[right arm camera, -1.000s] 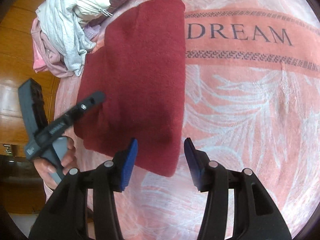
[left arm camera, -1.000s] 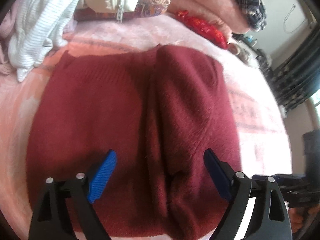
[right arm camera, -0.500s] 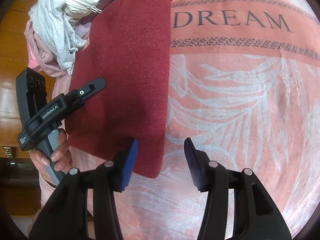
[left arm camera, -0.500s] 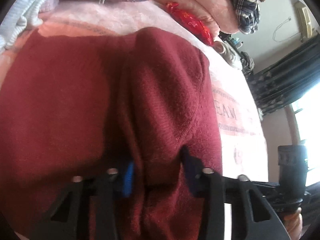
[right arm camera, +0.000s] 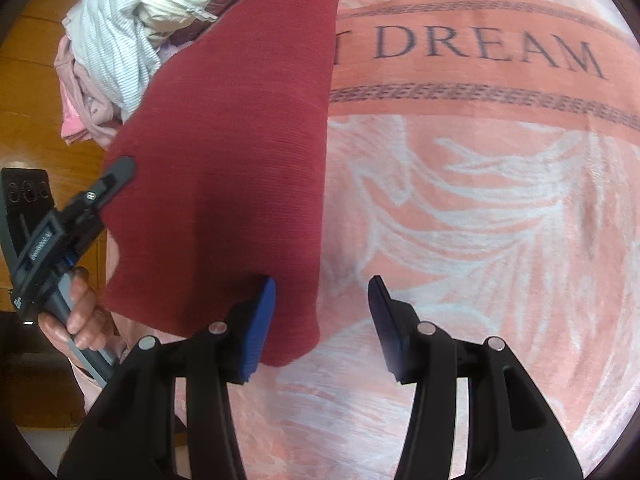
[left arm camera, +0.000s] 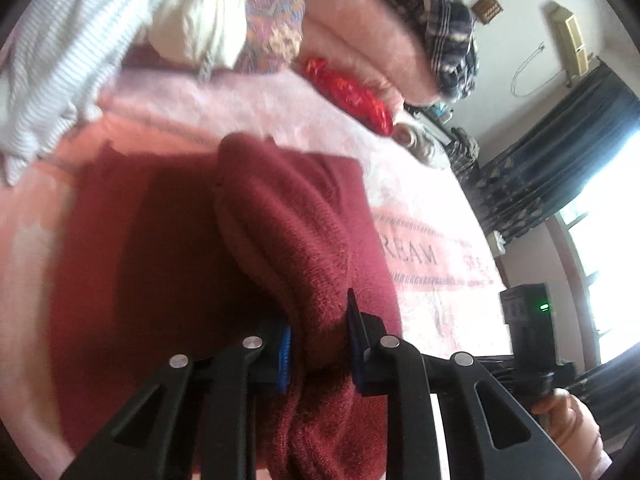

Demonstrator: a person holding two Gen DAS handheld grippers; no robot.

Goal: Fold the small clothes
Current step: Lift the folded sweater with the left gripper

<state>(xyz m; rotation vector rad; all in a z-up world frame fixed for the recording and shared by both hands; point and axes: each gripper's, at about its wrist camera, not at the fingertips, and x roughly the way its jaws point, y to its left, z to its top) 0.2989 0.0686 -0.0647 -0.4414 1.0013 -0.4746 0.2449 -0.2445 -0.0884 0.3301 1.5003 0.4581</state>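
A dark red knitted sweater (left arm camera: 160, 260) lies spread on a pink blanket (right arm camera: 480, 200). My left gripper (left arm camera: 320, 340) has a raised ridge of the sweater between its blue pads. Its jaws are closing, and the pads press on the bunched fabric, which is lifted off the blanket. In the right wrist view the sweater (right arm camera: 240, 140) runs up and to the left. My right gripper (right arm camera: 322, 320) hovers open over its near right corner with nothing gripped. A hand (right arm camera: 76, 312) holds the left gripper's handle at the sweater's left edge.
A pile of white striped and pink clothes (right arm camera: 120, 28) sits beyond the sweater, near the bed's edge over a wooden floor (right arm camera: 32, 80). Folded pink blankets (left arm camera: 360, 40), a plaid cloth and a red bundle (left arm camera: 348, 92) line the far side. Open blanket stretches to the right.
My left gripper went from wide open above the sweater to closed on its middle fold, and has pulled that fold up. The right gripper has barely moved.
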